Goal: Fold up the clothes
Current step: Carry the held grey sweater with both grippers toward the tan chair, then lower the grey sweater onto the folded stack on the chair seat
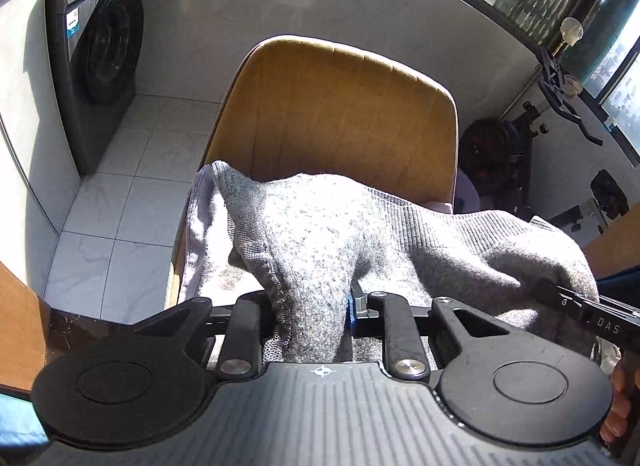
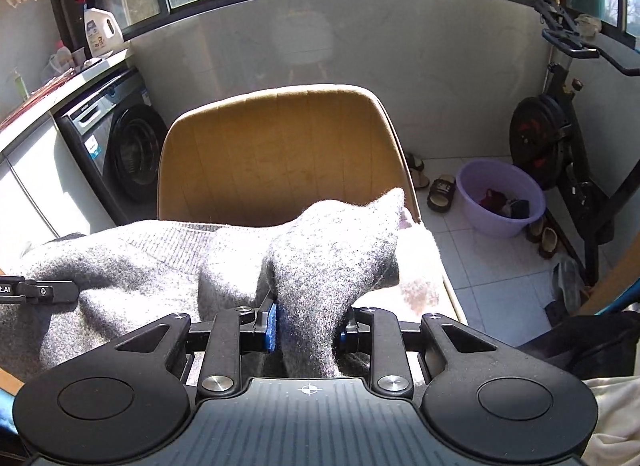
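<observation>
One washing machine (image 2: 120, 145) stands at left, one tan chair (image 2: 280, 153) fills the middle, and one purple basin (image 2: 500, 197) and exercise bike (image 2: 560, 137) sit right. Each hand-held gripper, left (image 1: 308, 314) and right (image 2: 308, 326), pinches the gray sweater (image 2: 160, 266) draped across the chair.

Both wrist cameras look forward from close behind their fingers, sharing the mustard chair (image 1: 332, 117) (image 2: 280, 153), grey sweater (image 1: 320, 234) (image 2: 160, 266) and far wall.
</observation>
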